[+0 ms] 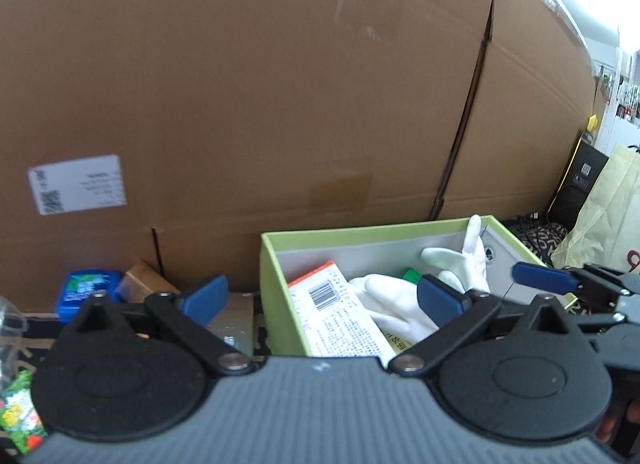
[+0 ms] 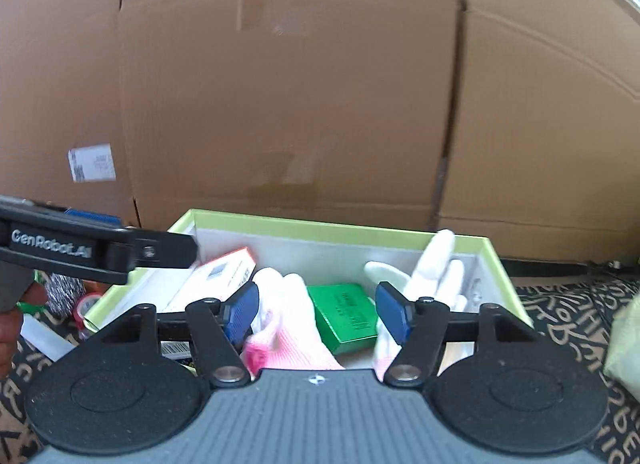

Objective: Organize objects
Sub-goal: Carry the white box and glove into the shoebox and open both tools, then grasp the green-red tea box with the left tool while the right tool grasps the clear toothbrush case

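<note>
Cardboard walls (image 2: pixel 288 96) from big cartons fill the background, close behind a lime-green box (image 2: pixel 340 226) on a patterned mat (image 2: pixel 568 304). Inside the box lie a white and orange packet (image 1: pixel 336 312), white gloves (image 1: pixel 464 260), a pink-cuffed glove (image 2: pixel 292 328) and a small green box (image 2: pixel 348 314). Outside it, left, sit a blue tub (image 1: pixel 86 290) and a brown block (image 1: pixel 142 284). Left tool (image 1: pixel 320 298) is spread wide and empty at the box's near-left corner; right tool (image 2: pixel 316 312) is likewise spread, empty, above the gloves. My guess: reaching in, a finger may snag loose glove fabric or clip the thin rim and shove the box. Room is tight behind, freer on the mat to the right
</note>
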The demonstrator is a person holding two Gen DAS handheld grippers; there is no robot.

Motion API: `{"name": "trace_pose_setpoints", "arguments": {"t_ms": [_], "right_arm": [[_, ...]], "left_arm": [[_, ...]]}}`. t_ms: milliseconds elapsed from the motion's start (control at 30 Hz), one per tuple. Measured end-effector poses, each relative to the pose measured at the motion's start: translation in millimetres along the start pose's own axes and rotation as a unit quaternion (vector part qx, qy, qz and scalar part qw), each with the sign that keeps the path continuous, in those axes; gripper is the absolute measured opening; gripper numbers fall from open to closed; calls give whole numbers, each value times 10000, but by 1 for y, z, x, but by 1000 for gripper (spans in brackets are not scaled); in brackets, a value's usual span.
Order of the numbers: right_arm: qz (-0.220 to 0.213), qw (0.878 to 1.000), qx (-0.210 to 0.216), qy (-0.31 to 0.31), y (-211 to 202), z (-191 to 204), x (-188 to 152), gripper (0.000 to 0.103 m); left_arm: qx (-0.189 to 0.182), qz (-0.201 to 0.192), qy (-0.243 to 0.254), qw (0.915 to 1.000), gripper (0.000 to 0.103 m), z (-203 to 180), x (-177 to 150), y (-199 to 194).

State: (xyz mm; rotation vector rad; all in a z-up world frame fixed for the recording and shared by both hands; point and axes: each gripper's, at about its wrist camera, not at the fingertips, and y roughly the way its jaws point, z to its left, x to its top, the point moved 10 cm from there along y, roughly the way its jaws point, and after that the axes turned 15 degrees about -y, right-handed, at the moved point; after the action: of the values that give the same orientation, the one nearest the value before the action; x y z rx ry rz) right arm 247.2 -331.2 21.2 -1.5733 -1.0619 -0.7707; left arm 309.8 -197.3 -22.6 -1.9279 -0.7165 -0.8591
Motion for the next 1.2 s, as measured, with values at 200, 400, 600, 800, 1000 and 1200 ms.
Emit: {"name": "trace_pose_setpoints", "arguments": {"t_ms": [200,400,600,800,1000,1200], "right_arm": [[-452,9972,-142,577,-44,-7,11,76],[-777,9958,111,475,-83,31,13,82],[-756,9955,544,144,-93,91,2,84],[-519,9904,1239,-335,-82,162,-16,84],[-641,9726,1850,-1251,-56,220,-5,84],[-121,9548,2250,-1939,5,257,-8,56]], "left_arm": [[-1,-226,-91,9997,103,12,4,-51],[249,-413,-120,9988,103,41,-10,-101],[709,-391,-302,9963,103,95,-35,-150],[1199,-260,-501,9912,103,154,-61,-170],[1303,-145,-603,9895,103,188,-72,-176],[1216,-148,-496,9912,103,204,-68,-171]]}}
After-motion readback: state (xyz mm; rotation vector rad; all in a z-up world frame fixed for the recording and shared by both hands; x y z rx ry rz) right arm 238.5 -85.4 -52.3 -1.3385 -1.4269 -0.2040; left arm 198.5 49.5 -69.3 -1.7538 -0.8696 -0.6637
